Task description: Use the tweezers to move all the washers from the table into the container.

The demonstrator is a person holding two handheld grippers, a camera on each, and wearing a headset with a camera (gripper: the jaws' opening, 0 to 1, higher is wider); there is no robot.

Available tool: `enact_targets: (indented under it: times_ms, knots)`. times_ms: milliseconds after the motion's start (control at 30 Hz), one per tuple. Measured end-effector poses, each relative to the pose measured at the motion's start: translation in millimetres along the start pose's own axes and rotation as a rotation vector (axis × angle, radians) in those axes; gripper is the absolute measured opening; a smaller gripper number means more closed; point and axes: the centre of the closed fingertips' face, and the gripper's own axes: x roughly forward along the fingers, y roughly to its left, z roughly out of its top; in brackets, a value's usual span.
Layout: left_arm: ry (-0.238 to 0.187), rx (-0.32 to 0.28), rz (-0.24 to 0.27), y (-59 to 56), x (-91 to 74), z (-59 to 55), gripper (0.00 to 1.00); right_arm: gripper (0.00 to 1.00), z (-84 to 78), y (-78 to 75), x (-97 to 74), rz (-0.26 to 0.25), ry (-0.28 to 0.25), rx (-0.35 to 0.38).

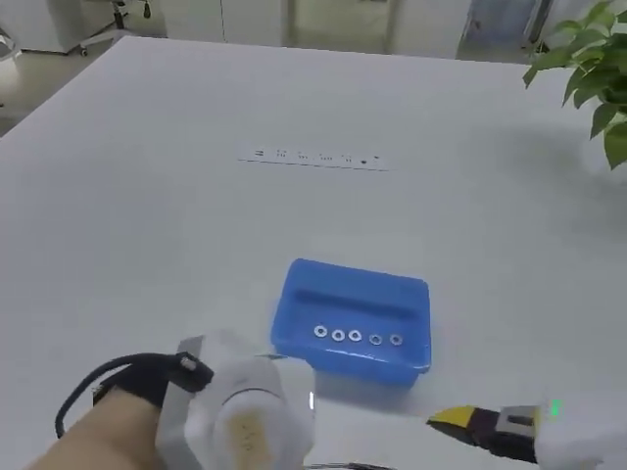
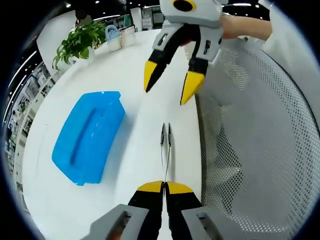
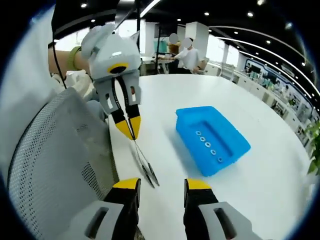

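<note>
so the left hand-held gripper (image 2: 164,187) is pinched shut on the tweezers (image 2: 165,144), which point up mid-frame, the right hand-held gripper (image 3: 162,184) hangs wide open holding nothing, and five washers (image 1: 356,336) sit in a row inside the blue container (image 1: 343,287), lower centre of the head view

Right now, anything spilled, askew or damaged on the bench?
Nothing stands out. Five washers lie in a neat row inside the blue container, which sits flat on the table. The left gripper has its fingers shut on the tweezers, which look straight. The right gripper is open and holds nothing.
</note>
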Motion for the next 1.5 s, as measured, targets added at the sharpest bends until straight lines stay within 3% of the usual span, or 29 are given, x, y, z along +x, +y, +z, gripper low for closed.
enact_targets:
  times_ms: [133, 267, 567, 700, 767, 867, 1033, 1200, 1267, 1300, 1433, 1500]
  knots:
    - [0.083, -0.002, -0.031, -2.5, 7.8, -4.8, 0.00, 0.36, -8.5, -16.4, -11.8, -0.079, 0.009, 0.061]
    - [0.118, -0.014, -0.053, -4.0, 12.5, -4.5, 0.00, 0.37, -9.2, -25.5, -21.6, -0.116, -0.014, 0.110]
    - [0.160, 0.008, -0.059, -1.5, 12.2, -5.1, 0.00, 0.37, -8.8, -27.7, -26.1, -0.134, -0.016, 0.114]
    - [0.147, 0.028, -0.020, 2.4, 10.0, -5.5, 0.00, 0.37, -7.0, -29.0, -28.0, -0.139, -0.039, 0.129]
    - [0.131, 0.010, 0.001, 4.7, 7.8, -5.2, 0.03, 0.37, -6.4, -29.8, -29.2, -0.141, -0.049, 0.137]
    - [0.072, -0.058, 0.027, 6.5, 2.0, -1.2, 0.12, 0.37, -5.1, -31.4, -31.5, -0.143, -0.069, 0.145]
    - [-0.041, -0.184, 0.113, 15.0, -15.9, 1.9, 0.20, 0.41, 0.8, -37.1, -36.9, -0.162, -0.122, 0.179]
    - [-0.249, -0.343, 0.321, 38.6, -52.4, 7.6, 0.32, 0.47, 13.7, -49.0, -46.1, -0.199, -0.214, 0.222]
    - [-0.330, -0.414, 0.381, 44.4, -69.7, 8.3, 0.36, 0.48, 21.8, -53.5, -51.5, -0.214, -0.266, 0.240]
    - [-0.346, -0.426, 0.395, 45.7, -73.5, 8.2, 0.37, 0.49, 25.7, -55.0, -54.1, -0.217, -0.291, 0.247]
    - [-0.563, -0.509, 0.543, 59.5, -117.0, 12.9, 0.40, 0.54, 39.0, -61.8, -66.4, -0.242, -0.382, 0.265]
    - [-0.633, -0.577, 0.586, 62.1, -132.1, 9.6, 0.50, 0.54, 43.3, -62.5, -72.8, -0.251, -0.411, 0.263]
